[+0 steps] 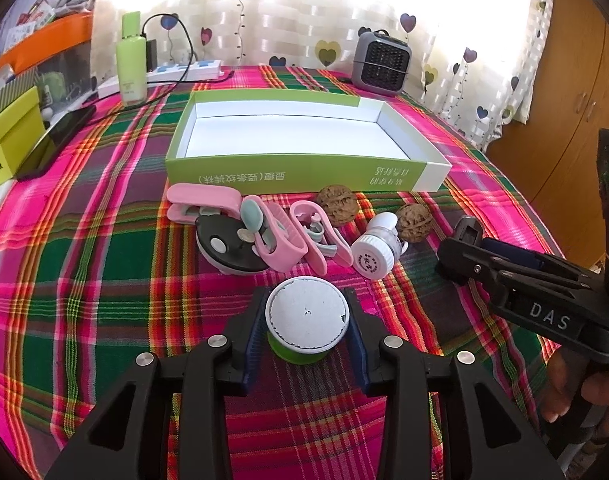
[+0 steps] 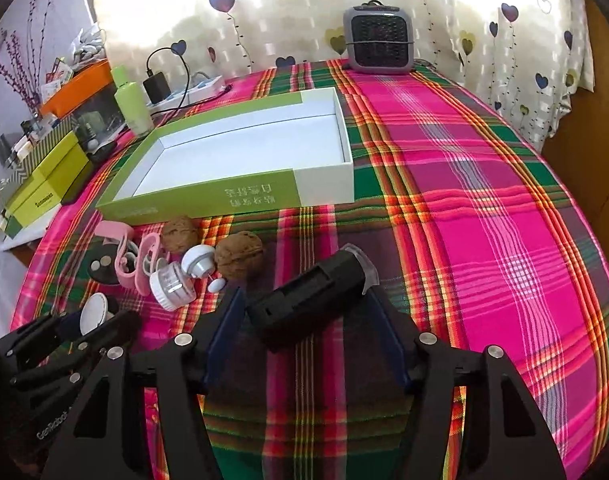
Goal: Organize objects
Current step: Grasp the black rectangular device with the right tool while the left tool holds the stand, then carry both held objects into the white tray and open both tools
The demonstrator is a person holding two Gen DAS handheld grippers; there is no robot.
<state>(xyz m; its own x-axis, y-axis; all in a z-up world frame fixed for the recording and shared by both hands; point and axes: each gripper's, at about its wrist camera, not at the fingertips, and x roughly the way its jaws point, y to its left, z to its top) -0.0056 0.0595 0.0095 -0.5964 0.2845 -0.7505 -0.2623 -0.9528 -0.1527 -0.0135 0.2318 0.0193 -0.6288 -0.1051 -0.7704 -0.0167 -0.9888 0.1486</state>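
My left gripper is shut on a round spool with a white top and green base, standing on the plaid cloth. My right gripper is open around a black oblong device that lies tilted on the cloth between its fingers; I cannot tell whether they touch it. An empty green and white box stands behind, also in the right wrist view. In front of it lie pink clips, a black and white round case, a white bottle and two walnuts.
A grey mini heater stands at the back of the table. A green bottle, a power strip with charger cable and a phone sit at the back left. Yellow-green boxes stand off the table's left edge.
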